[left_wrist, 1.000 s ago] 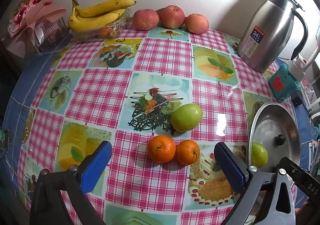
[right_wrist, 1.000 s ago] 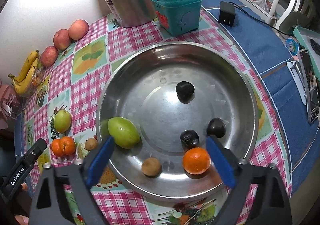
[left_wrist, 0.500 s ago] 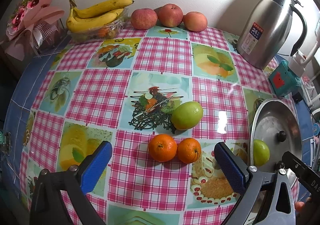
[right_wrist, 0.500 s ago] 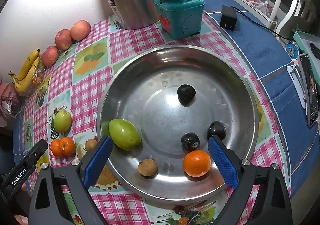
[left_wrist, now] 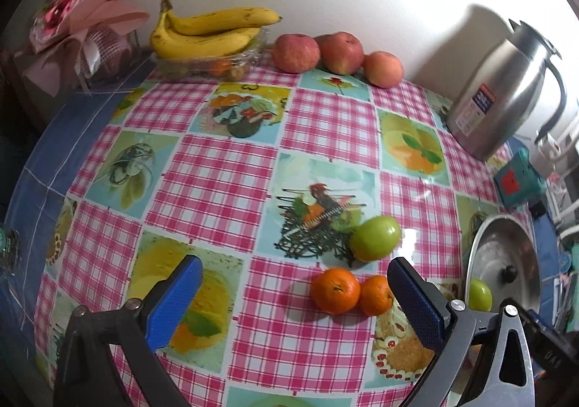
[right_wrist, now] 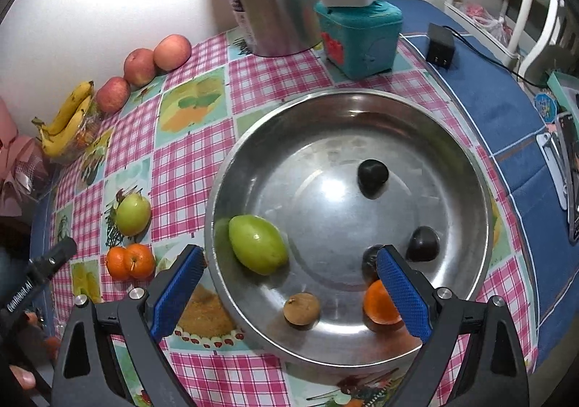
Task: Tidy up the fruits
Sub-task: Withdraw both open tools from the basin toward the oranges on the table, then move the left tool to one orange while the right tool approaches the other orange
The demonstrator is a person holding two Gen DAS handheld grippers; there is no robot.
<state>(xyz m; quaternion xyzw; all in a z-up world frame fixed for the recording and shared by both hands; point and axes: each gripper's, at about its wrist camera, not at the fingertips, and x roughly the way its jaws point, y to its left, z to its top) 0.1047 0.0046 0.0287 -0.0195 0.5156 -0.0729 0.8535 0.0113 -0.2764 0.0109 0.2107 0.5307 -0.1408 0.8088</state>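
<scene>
Just beyond the wide-open, empty left tool [left_wrist: 293, 293], two oranges [left_wrist: 350, 291] lie touching, toward its right finger.

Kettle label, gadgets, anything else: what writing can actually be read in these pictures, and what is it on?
"GenRobot.AI": on the left gripper's black body, seen in the right wrist view.
"24": on the kettle label; the smaller print around it is too blurred to read.
"DAS" or similar: on the black bar beside the bowl in the left wrist view; uncertain.
The teal box's red mark is unreadable.
</scene>
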